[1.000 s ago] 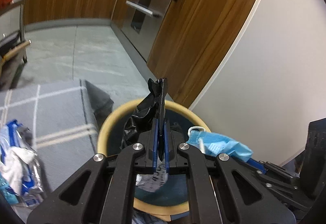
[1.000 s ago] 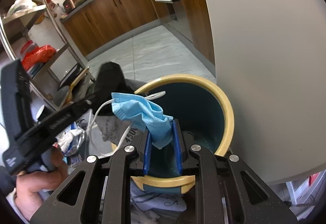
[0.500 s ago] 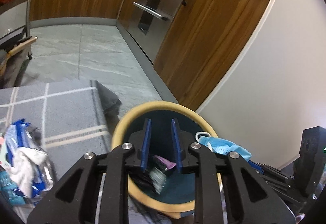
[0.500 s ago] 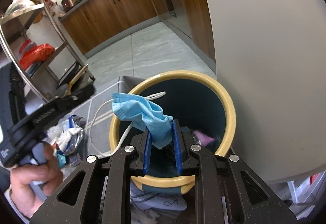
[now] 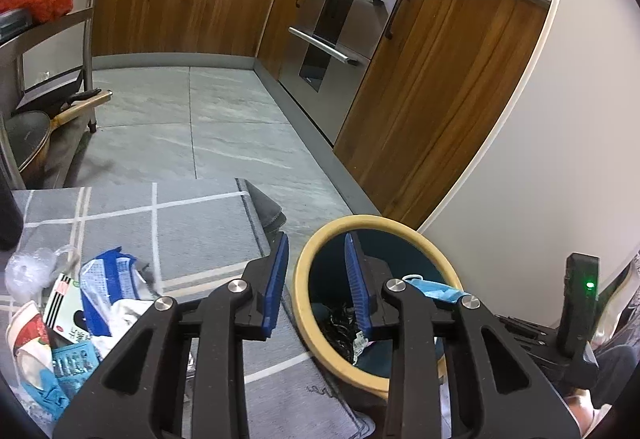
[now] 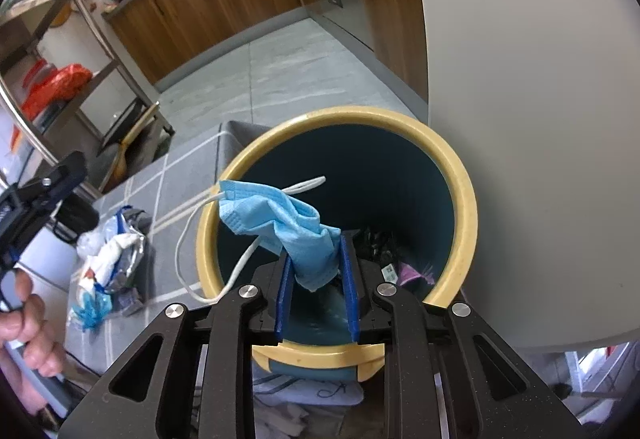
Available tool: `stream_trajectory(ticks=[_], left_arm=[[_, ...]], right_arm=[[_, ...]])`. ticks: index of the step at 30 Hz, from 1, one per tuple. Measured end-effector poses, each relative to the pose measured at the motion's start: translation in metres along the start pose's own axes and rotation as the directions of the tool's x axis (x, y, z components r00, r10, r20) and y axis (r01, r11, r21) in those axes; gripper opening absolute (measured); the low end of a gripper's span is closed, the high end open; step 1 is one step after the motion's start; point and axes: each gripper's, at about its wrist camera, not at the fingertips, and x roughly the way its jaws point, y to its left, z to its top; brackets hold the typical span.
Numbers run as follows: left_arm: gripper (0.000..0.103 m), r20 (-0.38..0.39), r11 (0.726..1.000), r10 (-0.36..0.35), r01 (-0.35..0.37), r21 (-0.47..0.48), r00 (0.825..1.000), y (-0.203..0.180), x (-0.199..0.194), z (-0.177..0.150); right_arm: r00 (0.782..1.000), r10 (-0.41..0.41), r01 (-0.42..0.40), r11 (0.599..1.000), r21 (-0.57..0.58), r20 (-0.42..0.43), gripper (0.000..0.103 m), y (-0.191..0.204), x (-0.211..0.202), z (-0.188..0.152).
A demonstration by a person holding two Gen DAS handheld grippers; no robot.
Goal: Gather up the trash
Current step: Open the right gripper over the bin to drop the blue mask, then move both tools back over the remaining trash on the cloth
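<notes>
A bin with a yellow rim (image 5: pixel 300 279) (image 6: pixel 464 199) stands on the floor by a white wall. Inside lie a black bag (image 5: pixel 340 323) (image 6: pixel 376 239) and a purple wrapper (image 6: pixel 412 273). My left gripper (image 5: pixel 314 245) is empty, its jaws opening above the bin's left rim. My right gripper (image 6: pixel 316 275) hangs over the bin with its jaws opening. A blue face mask (image 6: pixel 288 215) (image 5: pixel 440 291) still stands between its pads, its white loops trailing over the rim. More trash (image 5: pixel 100 291) (image 6: pixel 108 263) lies piled on the grey checked rug (image 5: pixel 192 227).
Wooden cabinets (image 5: pixel 432 87) and a steel oven front (image 5: pixel 332 39) line the far side. A metal rack (image 6: pixel 80 51) with red bags and a pan (image 5: pixel 28 143) stands at the left. A hand (image 6: pixel 24 323) holds the left gripper. Grey tiled floor (image 5: pixel 224 127) lies beyond the rug.
The left gripper let go of the black bag, which fell into the bin, then opened and drew off to the left. The right jaws have spread around the mask.
</notes>
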Motion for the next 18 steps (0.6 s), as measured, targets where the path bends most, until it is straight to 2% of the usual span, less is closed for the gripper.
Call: stream_trajectory(ticks=[1,2,4,5,18], left_arm=[[0.034,0.004,1.000,0.007,-0.007,-0.001,1.000,0.002,-0.004,0.000],[0.039,0.008,1.000,0.010,-0.010,-0.002,1.000,0.003,-0.006,0.000],[0.046,0.020,1.000,0.016,-0.016,-0.003,1.000,0.007,-0.013,0.001],[0.051,0.026,1.000,0.019,-0.019,-0.003,0.999,0.009,-0.017,0.001],[0.065,0.048,0.991,0.131,-0.131,-0.019,0.990,0.057,-0.053,-0.004]], right_arm=[[1.000,-0.010,0.010,1.000,0.002,-0.009,0.042,-0.001,0.002,0.000],[1.000,-0.012,0.012,1.000,0.008,-0.014,0.046,-0.001,0.004,0.000],[1.000,-0.014,0.014,1.000,0.019,-0.019,0.061,0.000,0.005,0.000],[1.000,-0.014,0.014,1.000,0.017,-0.014,0.062,0.001,0.004,0.000],[0.998,0.052,-0.051,0.998,-0.032,0.036,0.076,0.032,-0.008,0.006]])
